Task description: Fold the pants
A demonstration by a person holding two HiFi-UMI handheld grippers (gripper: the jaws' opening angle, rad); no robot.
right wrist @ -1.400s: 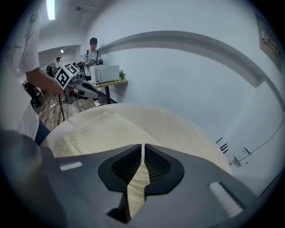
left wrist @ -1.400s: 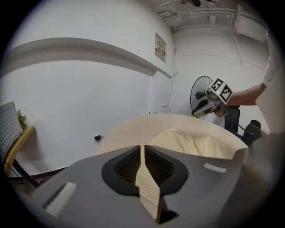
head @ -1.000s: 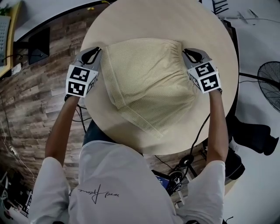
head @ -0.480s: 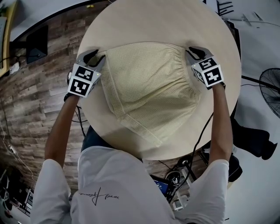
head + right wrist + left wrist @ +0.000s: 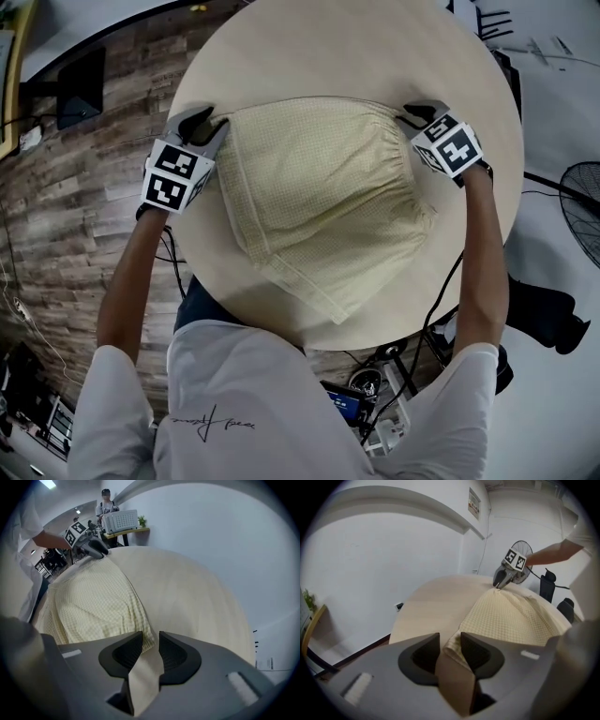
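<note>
Pale yellow checked pants (image 5: 319, 197), folded, lie flat on the round wooden table (image 5: 356, 47). My left gripper (image 5: 211, 122) is at their far left corner. Its jaws have just been opening and stand apart in the left gripper view (image 5: 450, 641), with the cloth's corner (image 5: 451, 649) loose between them. My right gripper (image 5: 412, 112) is at the far right corner by the gathered waistband. In the right gripper view (image 5: 150, 641) its jaws also stand apart, and the cloth's edge (image 5: 146, 640) reaches between the tips. Each gripper shows in the other's view, the right gripper (image 5: 500, 581) and the left gripper (image 5: 96, 548).
A floor fan (image 5: 579, 178) stands to the right of the table, with cables below it. Wooden floor and a dark box (image 5: 80, 94) lie to the left. A shelf with a white basket (image 5: 121, 521) and a standing person (image 5: 107, 498) are far behind.
Both grippers have come down to the table with the pants' far edge. The cloth has settled flatter and reaches a little farther across the table.
</note>
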